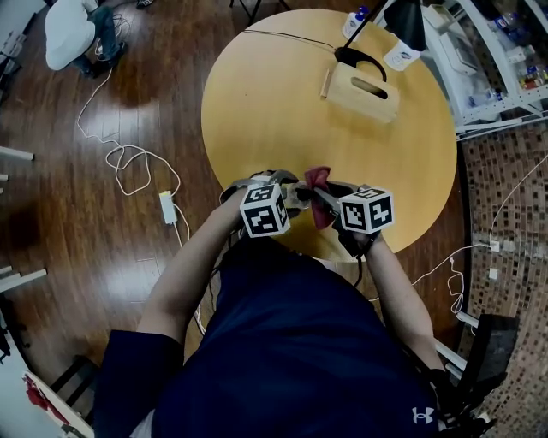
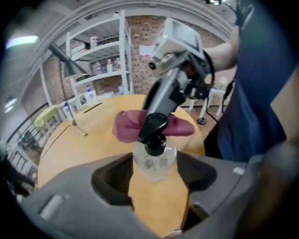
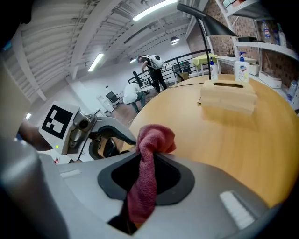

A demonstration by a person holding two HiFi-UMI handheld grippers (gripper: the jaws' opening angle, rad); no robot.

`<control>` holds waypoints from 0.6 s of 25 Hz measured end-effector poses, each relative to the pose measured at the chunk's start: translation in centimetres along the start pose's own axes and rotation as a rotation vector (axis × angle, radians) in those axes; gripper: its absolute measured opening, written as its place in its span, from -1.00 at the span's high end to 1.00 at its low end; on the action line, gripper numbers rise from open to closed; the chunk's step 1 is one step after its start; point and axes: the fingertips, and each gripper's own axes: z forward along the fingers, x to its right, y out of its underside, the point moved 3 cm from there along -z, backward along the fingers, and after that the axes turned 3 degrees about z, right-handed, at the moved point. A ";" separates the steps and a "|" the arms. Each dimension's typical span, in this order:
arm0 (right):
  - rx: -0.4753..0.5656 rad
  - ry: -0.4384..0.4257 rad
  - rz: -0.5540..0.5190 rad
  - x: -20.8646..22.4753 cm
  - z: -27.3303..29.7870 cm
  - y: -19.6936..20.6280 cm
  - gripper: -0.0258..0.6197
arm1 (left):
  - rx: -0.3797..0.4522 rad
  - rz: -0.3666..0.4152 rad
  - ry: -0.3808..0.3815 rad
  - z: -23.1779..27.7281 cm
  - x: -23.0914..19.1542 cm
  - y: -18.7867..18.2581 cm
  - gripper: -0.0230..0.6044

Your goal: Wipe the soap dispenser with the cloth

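A clear soap dispenser (image 2: pixel 154 161) with a black pump sits between the pads of my left gripper (image 2: pixel 155 175), which is shut on its body above the round wooden table (image 1: pixel 274 111). My right gripper (image 3: pixel 147 175) is shut on a dark red cloth (image 3: pixel 148 158) that bunches up over its tips. In the left gripper view the cloth (image 2: pixel 126 126) lies just behind the pump head, under the right gripper (image 2: pixel 152 128). In the head view both grippers meet near the table's front edge, the cloth (image 1: pixel 318 178) showing between them. The dispenser is mostly hidden there.
A wooden box (image 1: pixel 364 90) with a slot and a black desk lamp (image 1: pixel 402 21) stand at the table's far side, beside a bottle (image 1: pixel 355 21). Metal shelving (image 1: pixel 497 60) lines the right. A white cable (image 1: pixel 128 162) trails over the wooden floor at the left.
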 end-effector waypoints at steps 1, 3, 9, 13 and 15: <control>-0.002 -0.004 -0.008 0.1 0.2 -0.5 0.66 | -0.004 0.045 0.039 0.0 0.0 -0.1 -0.02; 0.000 -0.008 -0.012 0.1 0.4 -0.8 0.66 | -0.045 0.062 0.054 -0.1 -0.4 -0.2 -0.05; 0.061 0.003 0.101 -0.4 -0.9 1.4 0.66 | -0.025 -0.254 -0.105 -0.6 0.9 -0.8 -0.23; 0.038 -0.003 0.107 -0.8 -1.5 2.8 0.66 | 0.024 -0.134 -0.075 0.0 1.1 -0.6 -0.02; 0.027 -0.011 0.090 -0.6 -1.2 2.3 0.66 | 0.043 -0.061 -0.021 -0.1 1.0 -0.4 -0.02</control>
